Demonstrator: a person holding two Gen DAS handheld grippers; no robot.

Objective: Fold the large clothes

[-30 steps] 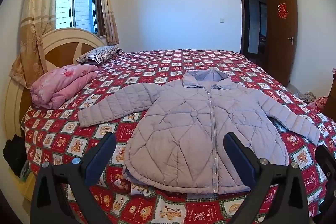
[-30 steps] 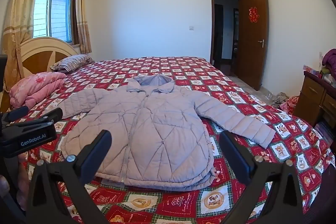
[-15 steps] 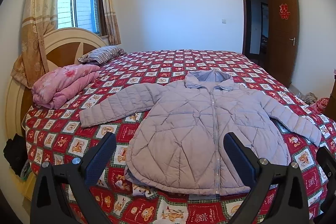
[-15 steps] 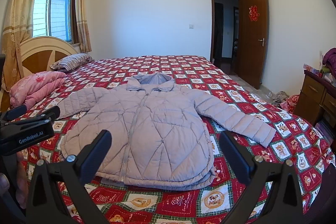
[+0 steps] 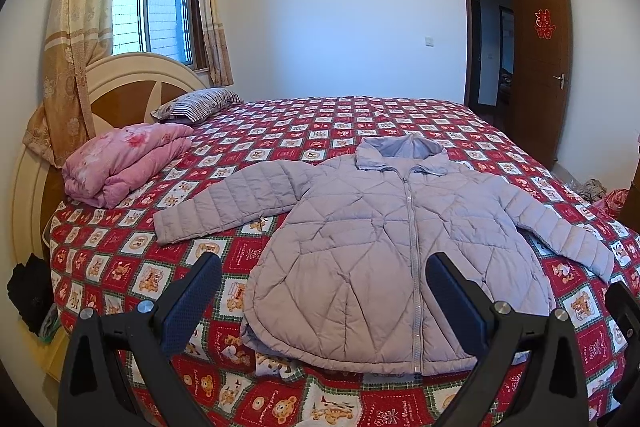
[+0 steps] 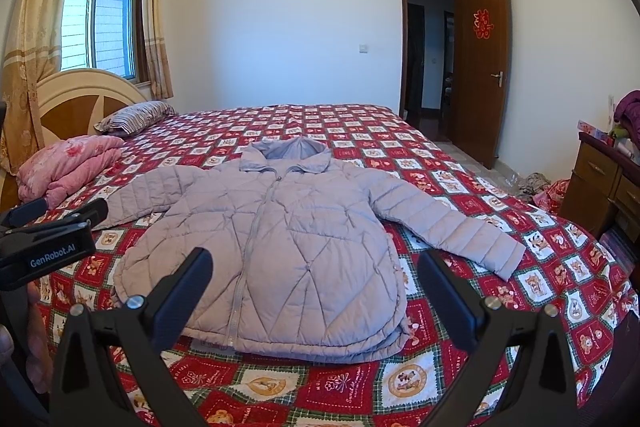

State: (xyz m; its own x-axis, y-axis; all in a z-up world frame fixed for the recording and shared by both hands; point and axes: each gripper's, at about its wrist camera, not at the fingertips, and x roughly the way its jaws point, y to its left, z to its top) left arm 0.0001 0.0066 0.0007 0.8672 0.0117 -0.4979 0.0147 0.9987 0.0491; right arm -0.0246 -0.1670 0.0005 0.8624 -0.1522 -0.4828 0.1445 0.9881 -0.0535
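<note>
Flat on the bed (image 5: 360, 115) lies the lilac jacket (image 5: 392, 251) — sleeves out; left gripper (image 5: 324, 291) and right gripper (image 6: 316, 285) hover above, fingers spread, holding nothing.

"GenRobot.AI" on the left tongs (image 6: 56, 223); red double-happiness sign (image 6: 483, 23) on the door (image 6: 480, 75).

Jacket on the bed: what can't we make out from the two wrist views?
- Jacket back: lies against the bedspread, both views.
- Left sleeve cuff, right wrist view: hidden behind left gripper.
- Hem parts: covered by right gripper fingers.
- Zipper pull: too small.
</note>
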